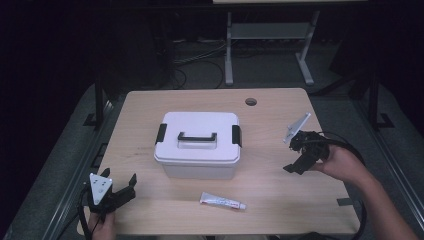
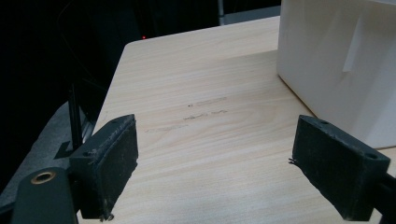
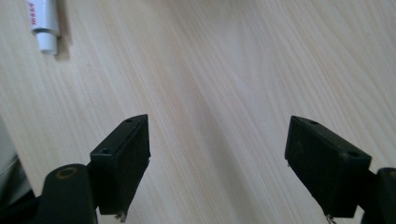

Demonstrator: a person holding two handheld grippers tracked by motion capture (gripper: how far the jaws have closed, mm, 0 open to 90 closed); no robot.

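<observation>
Two claws, each held in a hand, hang over a pale wooden tabletop (image 1: 150, 107). We see the left claw (image 1: 120, 186) near the front left corner, its jaws spread wide with nothing between them; its own view shows bare wood between the black pads (image 2: 112, 163) and the white wall of the box at the right. The right claw (image 1: 300, 161), equally agape and empty, hovers at the right side, well apart from the white lidded plastic storage box with black handle and latches (image 1: 197, 145) standing at the centre. A small white tube with red lettering (image 1: 222, 201) lies flat in front of the box, between the two claws and touching neither.
</observation>
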